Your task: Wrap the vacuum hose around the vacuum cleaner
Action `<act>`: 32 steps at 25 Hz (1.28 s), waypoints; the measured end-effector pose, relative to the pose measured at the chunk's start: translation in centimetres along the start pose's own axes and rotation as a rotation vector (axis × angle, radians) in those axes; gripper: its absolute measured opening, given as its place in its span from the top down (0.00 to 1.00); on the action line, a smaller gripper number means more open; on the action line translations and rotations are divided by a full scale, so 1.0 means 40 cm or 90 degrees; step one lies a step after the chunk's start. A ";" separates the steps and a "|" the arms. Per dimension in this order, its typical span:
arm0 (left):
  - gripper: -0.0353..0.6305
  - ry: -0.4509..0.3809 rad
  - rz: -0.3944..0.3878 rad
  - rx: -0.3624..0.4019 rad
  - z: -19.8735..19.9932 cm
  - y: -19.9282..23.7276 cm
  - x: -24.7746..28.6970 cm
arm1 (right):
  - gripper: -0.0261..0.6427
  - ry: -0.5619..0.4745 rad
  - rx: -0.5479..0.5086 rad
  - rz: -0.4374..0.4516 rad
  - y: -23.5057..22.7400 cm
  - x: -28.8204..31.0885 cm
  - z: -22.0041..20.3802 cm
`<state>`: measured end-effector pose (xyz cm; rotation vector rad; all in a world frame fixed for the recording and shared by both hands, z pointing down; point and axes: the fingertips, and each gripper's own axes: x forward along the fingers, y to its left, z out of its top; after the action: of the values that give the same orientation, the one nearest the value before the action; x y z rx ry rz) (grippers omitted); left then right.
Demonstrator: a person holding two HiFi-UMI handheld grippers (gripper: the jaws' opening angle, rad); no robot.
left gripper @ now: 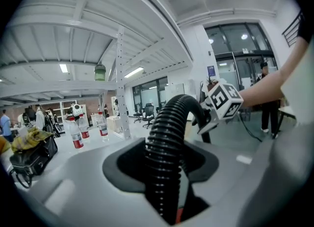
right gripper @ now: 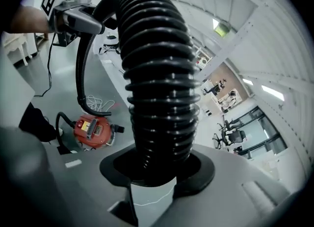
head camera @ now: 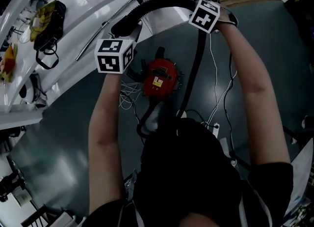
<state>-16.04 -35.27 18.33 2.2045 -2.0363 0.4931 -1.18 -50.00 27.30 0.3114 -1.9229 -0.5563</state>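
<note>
1. The black ribbed vacuum hose [head camera: 162, 2] arches above the vacuum cleaner, then drops to the floor just beside it.
2. The red vacuum cleaner [head camera: 159, 79] stands on the floor with no hose wound round it.
3. The left gripper [left gripper: 163, 174], above the cleaner, clamps the hose.
4. The right gripper [right gripper: 157, 169], also above the cleaner, grips the hose further along.

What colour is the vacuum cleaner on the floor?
The vacuum cleaner is red; the head view shows it best.

Black hose [head camera: 162, 2], apparently in left claw [head camera: 123, 26] and right claw [head camera: 195, 6].
</note>
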 end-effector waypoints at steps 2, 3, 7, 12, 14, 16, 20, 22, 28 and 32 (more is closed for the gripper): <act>0.66 -0.031 0.005 -0.003 0.030 -0.008 -0.005 | 0.69 0.000 -0.016 -0.027 -0.038 -0.028 0.006; 0.66 -0.048 0.010 -0.001 0.049 -0.012 -0.007 | 0.69 0.000 -0.022 -0.039 -0.055 -0.042 0.008; 0.67 -0.109 0.013 -0.004 0.133 -0.037 -0.022 | 0.70 -0.004 -0.019 -0.070 -0.107 -0.102 0.007; 0.67 -0.159 0.001 -0.057 0.186 -0.053 -0.031 | 0.70 -0.014 -0.002 -0.086 -0.144 -0.157 0.017; 0.67 -0.165 -0.006 -0.090 0.181 -0.057 -0.028 | 0.70 -0.011 -0.016 -0.091 -0.150 -0.168 0.016; 0.67 -0.164 -0.010 -0.117 0.161 -0.069 -0.025 | 0.70 -0.005 -0.030 -0.096 -0.146 -0.172 0.008; 0.68 -0.143 -0.015 -0.153 0.093 -0.095 -0.021 | 0.70 0.008 -0.051 -0.101 -0.123 -0.157 -0.011; 0.68 -0.127 -0.015 -0.159 0.058 -0.105 -0.022 | 0.70 0.013 -0.063 -0.099 -0.107 -0.144 -0.017; 0.68 -0.082 -0.007 -0.150 -0.019 -0.104 -0.045 | 0.71 -0.011 -0.058 -0.066 -0.050 -0.106 -0.004; 0.68 -0.039 0.000 -0.152 -0.082 -0.086 -0.061 | 0.72 -0.034 -0.048 -0.037 -0.012 -0.079 0.021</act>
<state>-13.32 -31.64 21.18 2.1023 -2.0050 0.1728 -0.69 -48.79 24.25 0.3074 -1.9445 -0.6796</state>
